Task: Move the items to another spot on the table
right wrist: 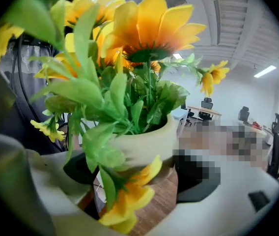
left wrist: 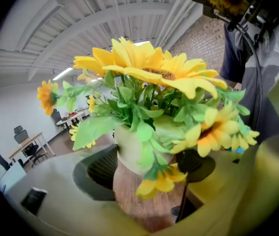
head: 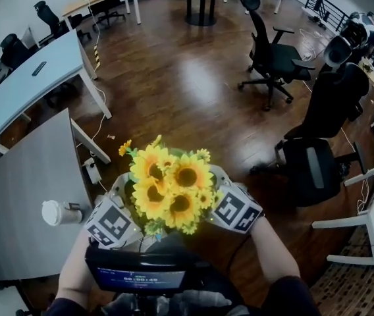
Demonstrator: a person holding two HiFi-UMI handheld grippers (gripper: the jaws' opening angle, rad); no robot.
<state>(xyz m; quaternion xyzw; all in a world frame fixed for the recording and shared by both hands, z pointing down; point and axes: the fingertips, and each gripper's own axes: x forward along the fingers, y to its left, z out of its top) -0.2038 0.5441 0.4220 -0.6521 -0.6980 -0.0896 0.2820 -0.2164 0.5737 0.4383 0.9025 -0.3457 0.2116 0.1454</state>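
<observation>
Sunflower pot (right wrist: 144, 144), pale and unlabelled, sits between the wide-spread jaws of both grippers, over the wooden floor (head: 174, 91). The left gripper (left wrist: 147, 168) clasps it from one side with its dark pads against the pot wall. The right gripper (right wrist: 139, 173) does the same from the other side. Yellow blooms (head: 170, 189) rise above both. A small screen (head: 141, 278) just behind the grippers shows pale digits too blurred to read. A white cup (head: 58, 212) stands on the grey table (head: 22, 196) left of the left gripper.
</observation>
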